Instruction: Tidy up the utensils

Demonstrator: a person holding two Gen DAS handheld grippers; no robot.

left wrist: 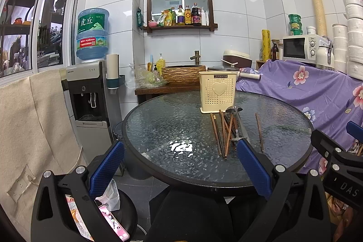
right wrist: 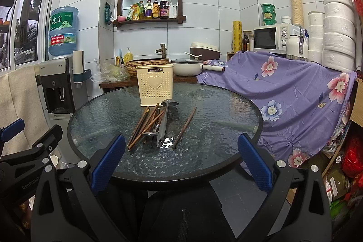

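- Lying in a loose, crossed pile on the round glass table (right wrist: 226, 106), the wooden chopsticks (right wrist: 145, 123) sit just in front of the cream perforated utensil holder (right wrist: 154, 85), which stands upright near the table's middle.
- Across the pile rests a long steel spoon (right wrist: 163, 123), bowl end toward the holder, with a small metal tool (right wrist: 150, 134) I cannot identify lying beside its handle.
- One chopstick (right wrist: 185, 127) lies apart, to the right of the spoon, touching nothing else.
- Both tools hang back at the near edge, over the person's dark-clothed lap: the left gripper (left wrist: 181, 165) has its blue pads spread wide and holds nothing, and the right gripper (right wrist: 181, 160) is likewise spread and empty.
- My reading: nothing is in the holder yet, so the first pick is the step in hand.
- Best to start with the lone chopstick or the spoon on top, since pulling from under the pile would likely scatter the rest.
- Pinch near the middle of the shaft, square across it, so it stays level; thin sticks on slick glass may roll away from a slanted approach.
- Tip it upright before lowering it into the holder's open top.
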